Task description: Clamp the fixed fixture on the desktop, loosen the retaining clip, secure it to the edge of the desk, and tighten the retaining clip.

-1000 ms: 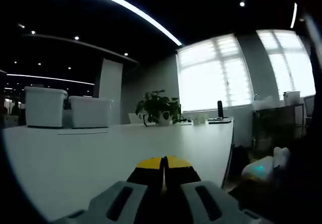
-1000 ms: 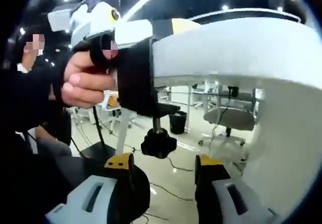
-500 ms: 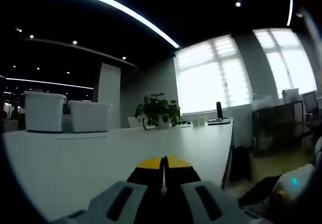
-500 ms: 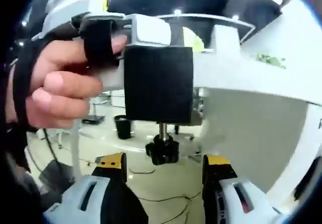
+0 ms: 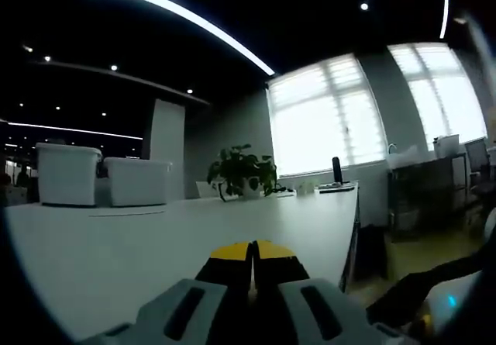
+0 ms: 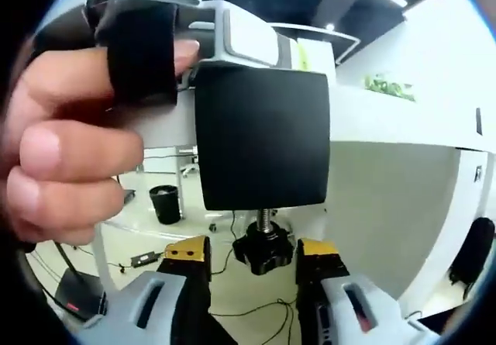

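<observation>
In the left gripper view, the left gripper (image 5: 253, 253) rises from six o'clock with its yellow-tipped black jaws pressed together, nothing visible between them. They lie low over the broad white desk (image 5: 155, 236), which runs away toward the centre. At nine o'clock two white rectangular storage bins (image 5: 101, 176) stand side by side on the far part of the desk. Near the centre, a leafy green potted plant (image 5: 244, 169) sits at the desk's far end, and at about three o'clock of the plant a small dark upright object (image 5: 339, 169) stands before the bright slatted windows (image 5: 325, 112). A curved white ceiling light strip (image 5: 170, 12) sweeps from eleven o'clock toward the centre.

In the right gripper view, the right gripper (image 6: 252, 250) comes up from six o'clock with its yellow-tipped jaws spread, one on each side of the black lobed plastic tightening knob (image 6: 263, 252); whether the tips touch the knob cannot be told. The knob hangs on a short metal threaded screw (image 6: 266, 219) under the black rectangular clamp fixture (image 6: 260, 139), which sits at the centre against the white desk edge (image 6: 395, 120). A person's hand (image 6: 70, 151), at nine o'clock, grips the grey handle of the other gripper, strapped by a black band (image 6: 139, 50). A dark waste bin (image 6: 165, 203) stands on the floor at eight o'clock.
</observation>
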